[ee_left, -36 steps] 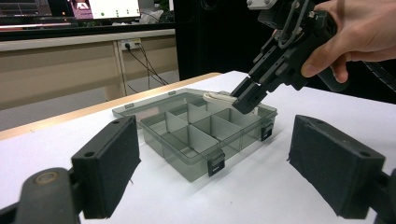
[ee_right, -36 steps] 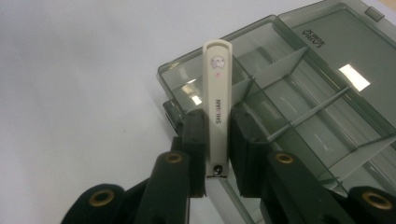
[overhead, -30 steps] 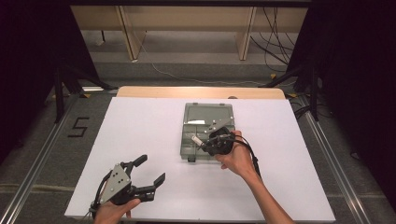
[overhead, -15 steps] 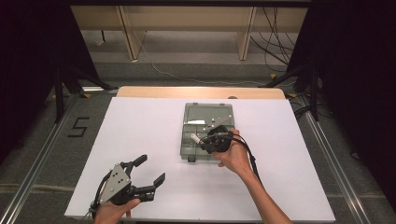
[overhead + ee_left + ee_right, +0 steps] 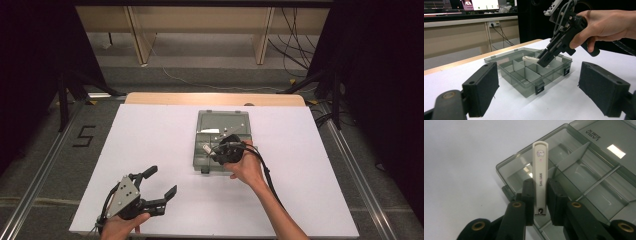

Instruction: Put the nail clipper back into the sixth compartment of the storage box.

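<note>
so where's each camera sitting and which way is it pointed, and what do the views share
High view: above the person's side, looking forward and down on the white table; both forearms enter from the bottom, left gripper open.
Left gripper view: low over the table behind its own open jaws, facing the smoky transparent plastic compartment box and the right hand.
Right gripper view: along its own jaws, down into the box, shut on a white nail clipper.
Shared: all three show the box and the clipper.
</note>
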{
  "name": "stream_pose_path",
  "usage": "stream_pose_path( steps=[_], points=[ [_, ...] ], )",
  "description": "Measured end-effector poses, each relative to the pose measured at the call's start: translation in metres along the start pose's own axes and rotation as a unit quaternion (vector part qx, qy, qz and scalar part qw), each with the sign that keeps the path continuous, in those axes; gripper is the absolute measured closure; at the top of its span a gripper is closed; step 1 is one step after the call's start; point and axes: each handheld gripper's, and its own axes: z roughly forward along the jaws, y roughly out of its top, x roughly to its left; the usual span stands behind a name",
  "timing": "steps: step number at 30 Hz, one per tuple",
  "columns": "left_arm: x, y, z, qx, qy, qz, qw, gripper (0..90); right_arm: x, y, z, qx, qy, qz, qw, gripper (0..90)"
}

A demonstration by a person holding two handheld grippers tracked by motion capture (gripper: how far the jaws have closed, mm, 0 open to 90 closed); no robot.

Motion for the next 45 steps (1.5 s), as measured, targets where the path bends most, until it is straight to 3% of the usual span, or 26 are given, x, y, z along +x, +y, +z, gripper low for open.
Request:
stream_pose_path(
  steps=[15,17,20,22,23,24,27,31,34,36,38,40,45],
  points=[
    [0.0,0.0,-0.001,0.003,0.001,0.0,1.0,15.7,-0.006,-0.008,0.01,0.015,-0.006,0.015,0.9998,75.9],
    [0.0,0.0,0.0,0.001,-0.001,0.0,1.0,15.7,-0.008,-0.008,0.009,0.012,0.0,0.023,0.9997,64.5],
    [0.0,0.0,-0.001,0.006,0.002,0.001,1.0,15.7,-0.008,-0.007,0.006,0.001,-0.001,0.023,0.9997,58.8],
    [0.0,0.0,-0.001,0.007,0.002,0.002,1.0,15.7,-0.009,-0.007,0.002,-0.021,-0.01,0.016,0.9996,53.6],
    [0.0,0.0,-0.001,0.007,0.002,0.002,1.0,15.7,-0.007,-0.006,-0.002,-0.012,-0.003,0.026,0.9996,52.0],
    [0.0,0.0,-0.001,0.007,0.002,0.002,1.0,15.7,-0.008,-0.006,-0.004,-0.023,-0.007,0.016,0.9996,51.0],
    [0.0,0.0,0.0,0.007,0.002,0.003,1.0,15.7,-0.007,-0.006,-0.01,-0.034,-0.013,0.017,0.9992,46.4],
    [0.0,0.0,-0.001,0.007,0.002,0.003,1.0,15.7,-0.007,-0.006,-0.02,-0.035,-0.01,0.015,0.9992,42.7],
    [0.0,0.0,-0.001,0.006,0.003,0.002,1.0,15.7,-0.006,-0.006,-0.03,-0.056,-0.006,0.003,0.9984,38.1],
    [0.0,0.0,-0.001,0.006,0.003,0.002,1.0,15.7,-0.004,-0.006,-0.034,-0.067,-0.013,0.009,0.9976,35.4],
    [0.0,0.0,-0.001,0.007,0.003,0.003,1.0,15.7,-0.005,-0.006,-0.036,-0.067,-0.012,0.001,0.9977,35.0],
    [0.0,0.0,-0.001,0.008,0.005,0.002,1.0,15.7,-0.002,-0.008,-0.042,-0.089,-0.016,0.002,0.9959,33.0],
    [0.0,0.0,-0.001,0.008,0.004,0.004,1.0,15.7,-0.001,-0.009,-0.049,-0.093,-0.015,-0.008,0.9955,30.8]
  ],
)
